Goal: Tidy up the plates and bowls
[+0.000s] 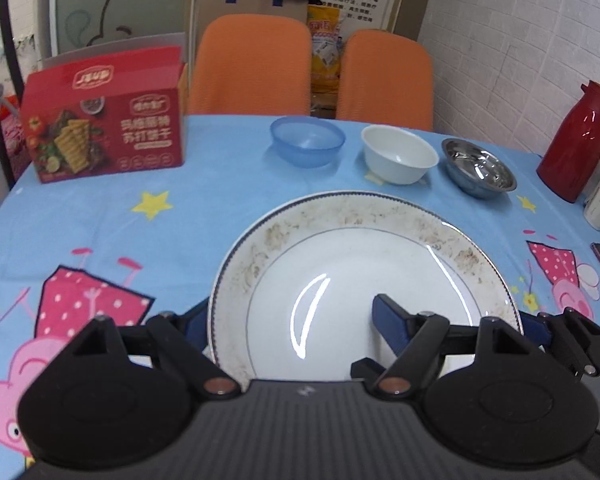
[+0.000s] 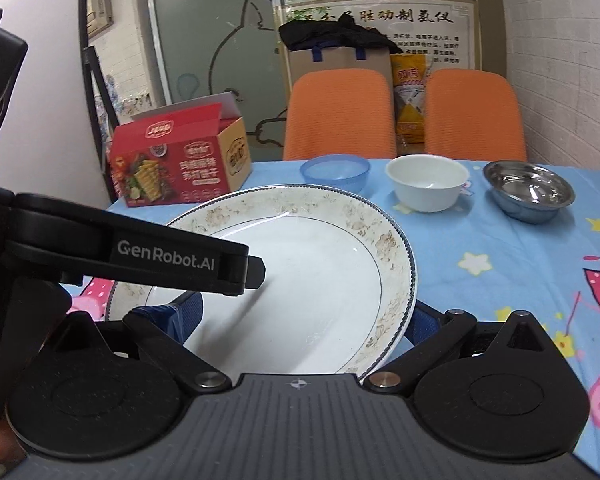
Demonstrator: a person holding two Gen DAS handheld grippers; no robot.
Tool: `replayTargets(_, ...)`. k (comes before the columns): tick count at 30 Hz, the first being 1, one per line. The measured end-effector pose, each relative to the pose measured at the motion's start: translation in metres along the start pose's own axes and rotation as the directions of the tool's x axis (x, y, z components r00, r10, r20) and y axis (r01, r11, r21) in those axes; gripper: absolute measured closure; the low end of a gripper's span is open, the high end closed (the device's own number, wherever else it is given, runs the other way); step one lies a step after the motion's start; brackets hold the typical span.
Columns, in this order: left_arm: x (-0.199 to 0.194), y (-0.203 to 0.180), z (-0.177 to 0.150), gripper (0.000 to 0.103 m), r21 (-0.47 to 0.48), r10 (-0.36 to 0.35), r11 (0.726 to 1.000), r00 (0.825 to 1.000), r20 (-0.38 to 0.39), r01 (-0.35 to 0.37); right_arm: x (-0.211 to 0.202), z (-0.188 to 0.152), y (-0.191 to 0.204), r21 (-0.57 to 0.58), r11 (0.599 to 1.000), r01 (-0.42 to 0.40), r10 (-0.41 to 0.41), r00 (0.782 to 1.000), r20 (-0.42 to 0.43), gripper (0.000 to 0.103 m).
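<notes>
Large white ceramic plate with brown floral rim (image 2: 316, 280) tilted, lifted off the blue cartoon-print tablecloth (image 2: 500, 272). Right gripper (image 2: 300, 316) straddles its near edge: left blue pad (image 2: 184, 316) on the plate's upper face, right pad below the rim. Left gripper (image 2: 236, 268), black, marked GenRobot.AI, reaches in from the left over the plate. Far row, left to right: translucent blue plastic bowl (image 2: 336, 172), white ceramic bowl (image 2: 427, 182), stainless steel bowl (image 2: 529, 190). Red cardboard cracker box (image 2: 176, 160) far left; two orange chairs (image 2: 340, 114) behind.
</notes>
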State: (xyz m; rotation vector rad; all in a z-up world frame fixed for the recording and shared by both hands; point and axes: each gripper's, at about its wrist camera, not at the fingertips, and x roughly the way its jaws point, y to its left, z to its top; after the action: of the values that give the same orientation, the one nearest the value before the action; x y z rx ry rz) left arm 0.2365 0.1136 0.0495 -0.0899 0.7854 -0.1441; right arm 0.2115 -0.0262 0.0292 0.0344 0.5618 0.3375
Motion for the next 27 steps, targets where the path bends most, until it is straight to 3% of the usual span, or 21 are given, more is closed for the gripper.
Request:
replayTargets(7, -0.001, 0.032, -0.032, 0.028, -0.062, 0.005, 0.998, 0.999, -0.044, -0.008, 0.001, -0.023, 0.032, -0.041, 0.998, -0.039, 0.037, 0.998, -0.058, 0.013)
replayTargets(16, -0.003, 0.029, -0.044, 0.026, -0.012, 0.025, 1.0, 1.0, 0.005, -0.025, 0.003, -0.038, 0.034, -0.028, 0.998, -0.062, 0.059, 0.992, -0.108, 0.014)
replayTargets(20, 0.003, 0.036, -0.05, 0.024, -0.027, 0.017, 0.999, 1.0, -0.019, -0.017, -0.001, -0.039, 0.034, -0.02, 0.997, -0.07, 0.067, 0.992, -0.108, 0.014)
replayTargets(27, -0.021, 0.023, -0.046, 0.019, 0.037, 0.052, 0.998, 0.991, 0.119, -0.057, -0.007, -0.036, 0.029, -0.023, 0.999, -0.037, 0.035, 0.996, -0.081, 0.015)
